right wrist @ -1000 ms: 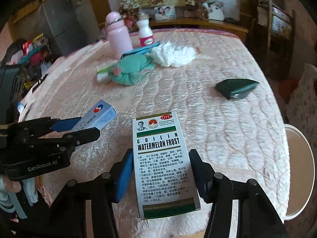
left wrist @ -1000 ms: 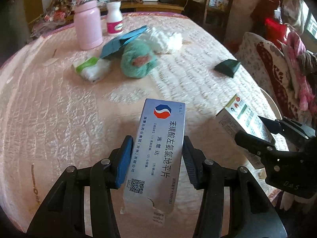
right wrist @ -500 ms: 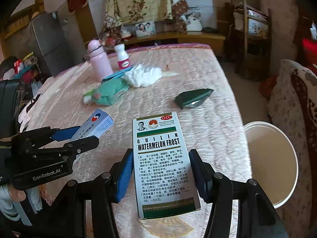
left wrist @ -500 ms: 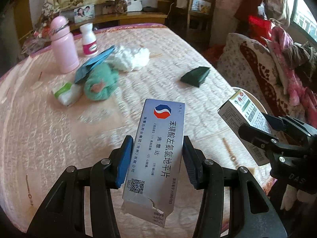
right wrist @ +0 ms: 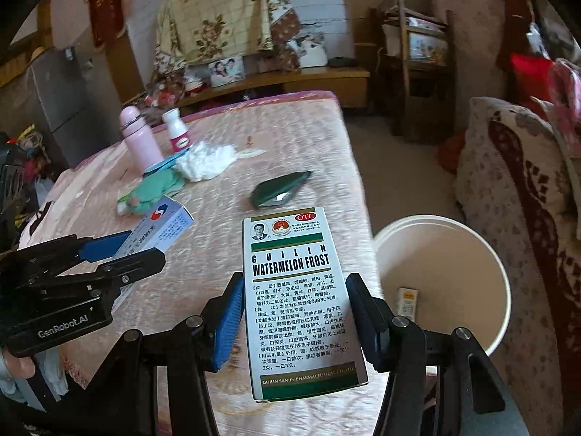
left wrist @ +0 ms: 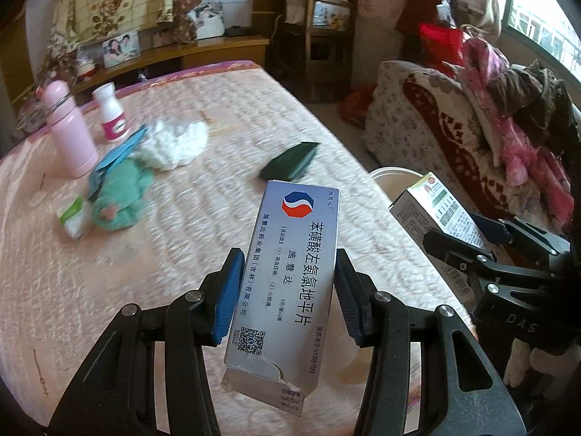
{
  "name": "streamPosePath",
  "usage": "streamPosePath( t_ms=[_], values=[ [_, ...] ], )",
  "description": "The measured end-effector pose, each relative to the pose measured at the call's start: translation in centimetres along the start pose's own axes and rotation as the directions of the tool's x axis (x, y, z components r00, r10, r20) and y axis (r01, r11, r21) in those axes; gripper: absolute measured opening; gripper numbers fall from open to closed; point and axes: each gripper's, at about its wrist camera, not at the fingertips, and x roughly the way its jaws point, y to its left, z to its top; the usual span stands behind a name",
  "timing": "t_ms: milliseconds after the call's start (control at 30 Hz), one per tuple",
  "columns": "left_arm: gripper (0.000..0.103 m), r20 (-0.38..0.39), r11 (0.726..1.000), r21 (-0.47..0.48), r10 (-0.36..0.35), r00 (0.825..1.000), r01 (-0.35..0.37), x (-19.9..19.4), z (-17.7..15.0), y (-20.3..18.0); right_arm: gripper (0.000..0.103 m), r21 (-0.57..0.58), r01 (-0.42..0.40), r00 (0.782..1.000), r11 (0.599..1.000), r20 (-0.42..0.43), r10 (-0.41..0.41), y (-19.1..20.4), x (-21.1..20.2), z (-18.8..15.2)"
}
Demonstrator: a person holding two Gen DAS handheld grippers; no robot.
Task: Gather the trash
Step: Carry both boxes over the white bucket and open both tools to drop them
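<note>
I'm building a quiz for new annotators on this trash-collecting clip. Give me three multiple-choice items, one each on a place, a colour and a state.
1. Where is the white bucket?
A. on the bed
B. on the floor beside the bed
C. on the wooden shelf

2. What colour is the tall flask?
A. pink
B. black
C. yellow

3. What is the right gripper doing?
A. hanging open and empty
B. clamping the Watermelon Frost box
C. holding the flask

Key: 1 B, its rim sits below the edge of the bed. 2 A, it stands pink beside the white bottle. 3 B, both pads press the box's sides, while the left gripper clamps the silver medicine box.
</note>
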Motion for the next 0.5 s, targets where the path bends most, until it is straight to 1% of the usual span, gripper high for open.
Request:
streamPosePath(
  t_ms=[300, 500],
  values=[
    [0.047, 0.003, 0.996, 0.060, -0.064, 0.998, 0.064, 1.4, 2.0, -4.8, 0.054, 0.082, 0.061, 0.998, 0.995, 0.012, -0.062, -4.8, -1.2, -0.5],
    [0.047, -0.008, 0.991, 0.092, -0.092, 0.996, 0.092, 2.6, 2.8, -7.6, 0.054, 0.134, 0.097, 0.995, 0.986, 0.010, -0.100, -7.9, -1.8, -0.9]
  ],
)
